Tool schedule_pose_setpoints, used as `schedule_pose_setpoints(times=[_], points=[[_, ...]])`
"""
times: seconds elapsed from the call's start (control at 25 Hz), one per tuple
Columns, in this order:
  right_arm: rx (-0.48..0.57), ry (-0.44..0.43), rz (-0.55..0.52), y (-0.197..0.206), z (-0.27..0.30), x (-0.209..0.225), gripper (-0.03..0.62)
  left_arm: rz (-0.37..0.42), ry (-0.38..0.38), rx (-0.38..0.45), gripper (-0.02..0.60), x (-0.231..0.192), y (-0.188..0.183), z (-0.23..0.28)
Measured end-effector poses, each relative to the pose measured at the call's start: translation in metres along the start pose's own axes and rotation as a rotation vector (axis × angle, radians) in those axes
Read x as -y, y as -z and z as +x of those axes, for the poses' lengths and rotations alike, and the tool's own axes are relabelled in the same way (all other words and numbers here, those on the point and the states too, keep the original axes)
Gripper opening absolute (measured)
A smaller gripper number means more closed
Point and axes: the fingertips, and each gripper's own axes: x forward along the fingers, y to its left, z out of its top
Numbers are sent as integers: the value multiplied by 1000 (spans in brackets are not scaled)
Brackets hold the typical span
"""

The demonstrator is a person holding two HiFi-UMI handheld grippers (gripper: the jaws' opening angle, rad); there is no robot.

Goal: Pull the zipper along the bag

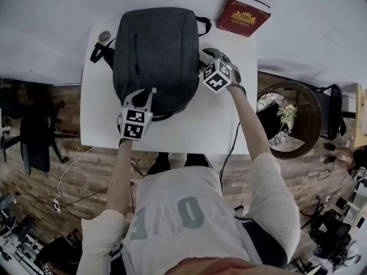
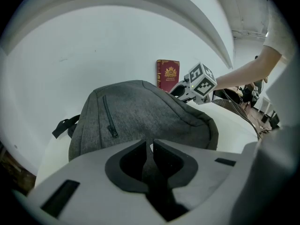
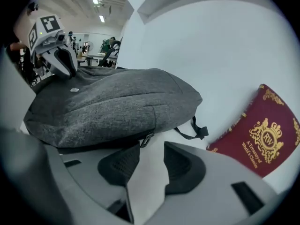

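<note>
The bag (image 1: 157, 50) is a rounded backpack of grey felt-like cloth. It lies flat at the far middle of a white table (image 1: 218, 125), and its webbing straps (image 1: 100, 51) spill out at 9 o'clock. A thin dark pocket zip (image 2: 108, 116) runs down its front panel. The main zip's small metal pull (image 3: 146, 138) hangs from the side seam at the bag's 3 o'clock edge, over the tabletop.

A hardback book (image 1: 242, 14), dark red with a gold crest, lies at 1 o'clock from the bag, near the table's corner. Nothing stands between the pull and the jaws nearest it.

The right gripper (image 3: 151, 146) sits at the bag's 3 o'clock side, tilted down. Its 2 ribbed pads are fairly wide apart with only bare table between them, and the pull is just beyond the left pad's tip. The left gripper (image 2: 151, 144) is at the bag's 7 o'clock corner, angled down at the near edge. Its jaws are narrow, 1 thin slit apart, and I cannot make out anything pinched there. Both forearms reach forward and the right one is stretched further.
</note>
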Motion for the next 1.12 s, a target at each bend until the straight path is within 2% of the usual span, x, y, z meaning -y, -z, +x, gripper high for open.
schedule_pose_setpoints(times=[0.08,0.2,0.28,0.48,0.64,0.84,1.12], points=[[-2,20,-8,0,3,-1,135,-23,12,-6,54,-1,2,2],[8,65,38,-1,4,7,64,-47,31,-11,54,-2,3,3],[19,76,65,-3,3,11,46,-60,35,-11,52,-3,3,4],[-3,20,-22,-1,0,1,31,-89,43,-10,40,-6,5,8],[-15,-31,-16,2,-5,-1,29,-100,53,-8,38,-6,5,10],[-19,-49,-38,7,-14,-4,28,-106,50,-7,35,-7,7,11],[27,-51,-101,-3,-7,-8,31,-101,48,-10,35,-6,7,12]])
